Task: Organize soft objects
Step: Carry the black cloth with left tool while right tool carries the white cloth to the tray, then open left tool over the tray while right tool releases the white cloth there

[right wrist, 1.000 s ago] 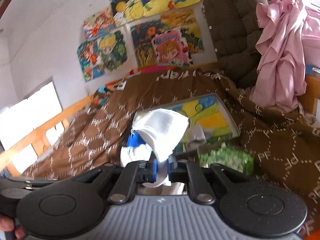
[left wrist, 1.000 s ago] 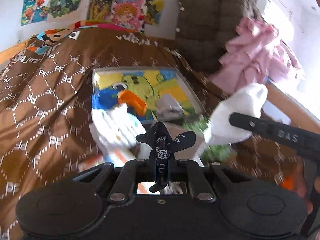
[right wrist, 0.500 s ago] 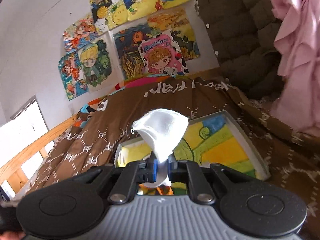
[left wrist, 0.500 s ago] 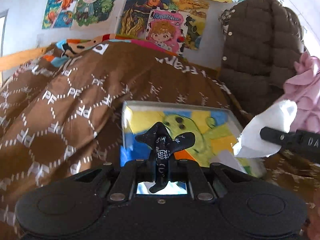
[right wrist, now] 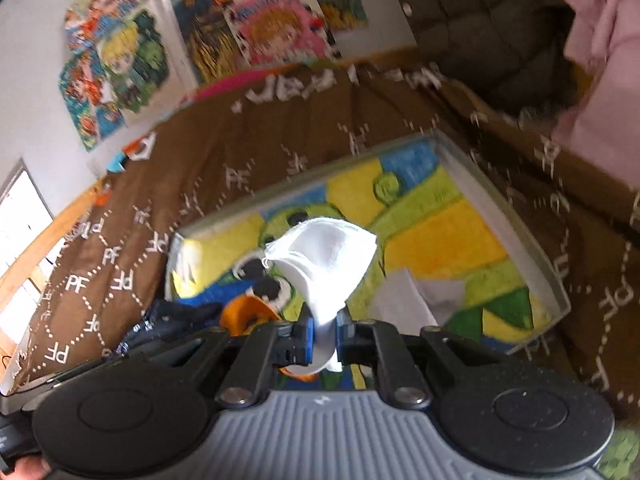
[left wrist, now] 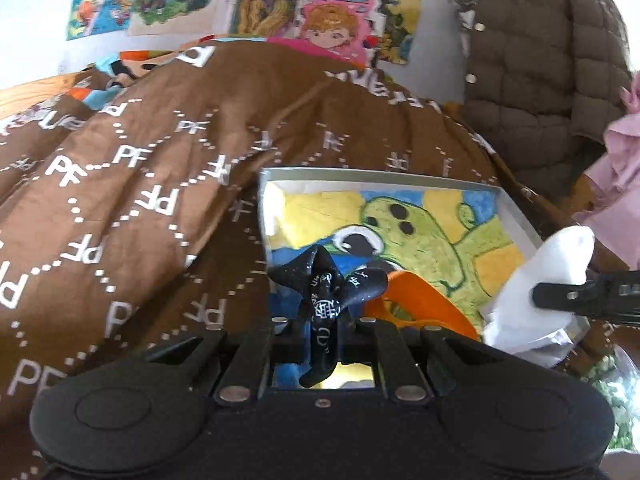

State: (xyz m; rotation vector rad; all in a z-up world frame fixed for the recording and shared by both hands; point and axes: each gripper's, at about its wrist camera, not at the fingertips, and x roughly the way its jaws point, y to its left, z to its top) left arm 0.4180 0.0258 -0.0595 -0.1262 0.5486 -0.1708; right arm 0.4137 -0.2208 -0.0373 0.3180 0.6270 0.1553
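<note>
I have two soft things in hand rn, both over the box (left wrist: 516, 208), the flat tray w/ the green frog pic inside, which sits on the brown blanket (left wrist: 140, 184). My left gripper (left wrist: 326, 320) is clenched on the black cloth (left wrist: 332, 280), a dark sock-like bit w/ white marks, hanging over the near left corner of the box. My right gripper (right wrist: 324, 338) is clenched on the white sock (right wrist: 328, 260), which sticks up over the middle of the box; in the left view I see it by the box's right rim. Inside the box there is already a small white folded thing (right wrist: 404, 300) near the right side, and an orange shape (left wrist: 416, 304) near the front, can't tell if it is a toy or part of the pic. What could go wrong, I think: the black cloth is close to the box's left edge, so if I let go here it may flop half over the rim or land on the blanket. The white sock is floppy & tall, so it could tip and fall on the wrong spot, or stick to the pads when I open. Both grippers are near each other, so they might bump if I move fast. The right view is blurry, so aim is hard.
</note>
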